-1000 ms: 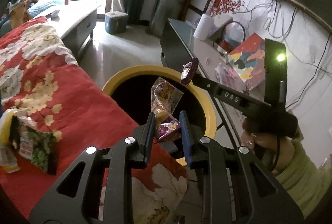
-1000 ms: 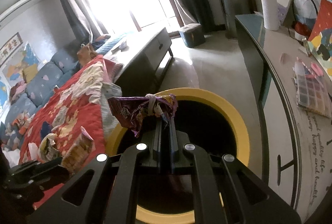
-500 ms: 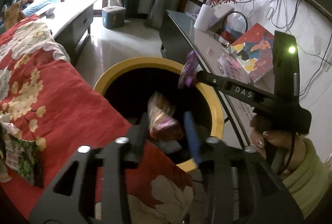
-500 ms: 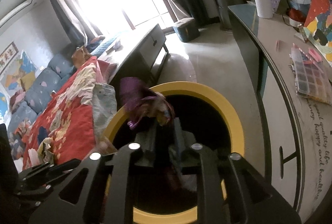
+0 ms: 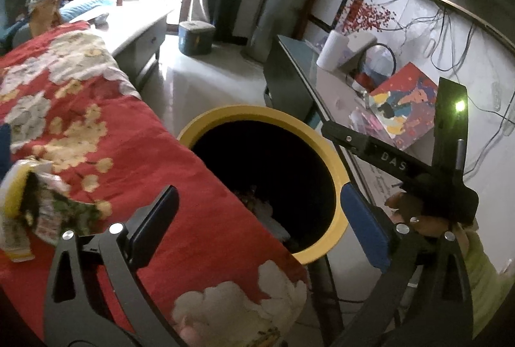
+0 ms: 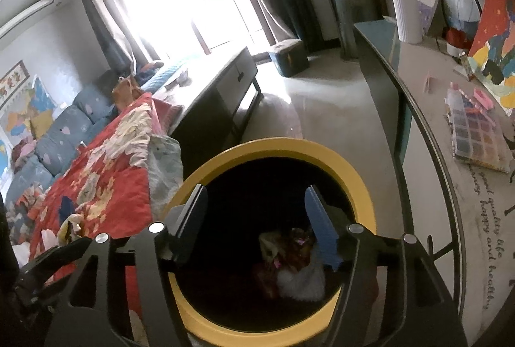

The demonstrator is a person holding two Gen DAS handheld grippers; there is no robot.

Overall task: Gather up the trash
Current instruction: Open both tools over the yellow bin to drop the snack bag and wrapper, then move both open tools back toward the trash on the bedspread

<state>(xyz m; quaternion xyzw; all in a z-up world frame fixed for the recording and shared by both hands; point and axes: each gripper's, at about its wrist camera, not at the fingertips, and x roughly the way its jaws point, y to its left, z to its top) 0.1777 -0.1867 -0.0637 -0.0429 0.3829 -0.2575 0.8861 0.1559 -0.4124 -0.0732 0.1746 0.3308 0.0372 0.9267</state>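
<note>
On the red floral quilt [image 5: 199, 218] lie light, crinkly snack wrappers [image 5: 38, 211] (pinch a loose edge); both grippers' jaws, just opened, stand spread, empty.

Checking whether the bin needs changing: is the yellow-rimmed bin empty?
Not empty. The yellow-rimmed bin holds crumpled wrappers at its dark bottom; how full, cannot tell.

Left claw [image 5: 260, 211], jaws just opened and empty, hangs over the yellow-rimmed bin [image 5: 334, 154] beside the red quilt [image 5: 135, 134]
</note>
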